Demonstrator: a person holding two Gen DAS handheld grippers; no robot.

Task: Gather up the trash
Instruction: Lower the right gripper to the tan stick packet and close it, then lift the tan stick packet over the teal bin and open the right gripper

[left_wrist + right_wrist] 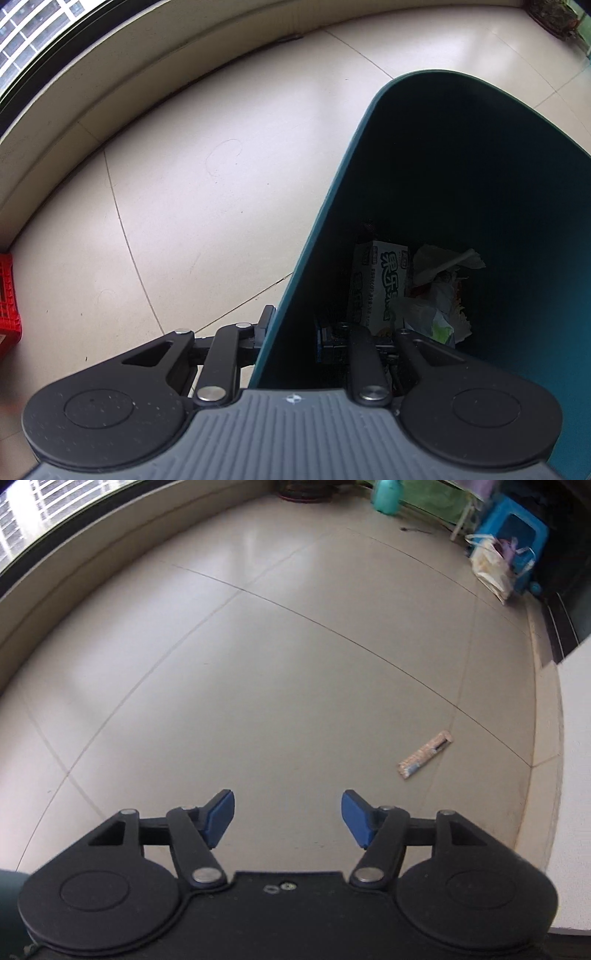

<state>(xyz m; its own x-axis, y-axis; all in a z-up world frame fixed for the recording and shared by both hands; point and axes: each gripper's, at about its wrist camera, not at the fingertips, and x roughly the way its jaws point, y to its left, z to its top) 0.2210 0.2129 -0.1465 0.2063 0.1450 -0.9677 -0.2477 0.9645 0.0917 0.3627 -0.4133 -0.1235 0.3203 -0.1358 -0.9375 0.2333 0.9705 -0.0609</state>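
Observation:
A dark teal trash bin (461,177) fills the right half of the left wrist view. My left gripper (291,334) is shut on its near wall, one finger outside and one inside. At the bottom of the bin lie a printed carton (376,288) and crumpled paper and wrappers (443,291). In the right wrist view my right gripper (288,818) points down over the tiled floor, open, with nothing between its blue pads (221,818). A long thin snack wrapper (424,755) lies flat on the floor, ahead and to the right of it.
A red crate (9,295) sits at the left edge by the window ledge (74,96). Far across the floor stand a blue stool (517,535), a plastic bag (493,566) and a teal jug (386,496). A white wall (576,775) borders the right.

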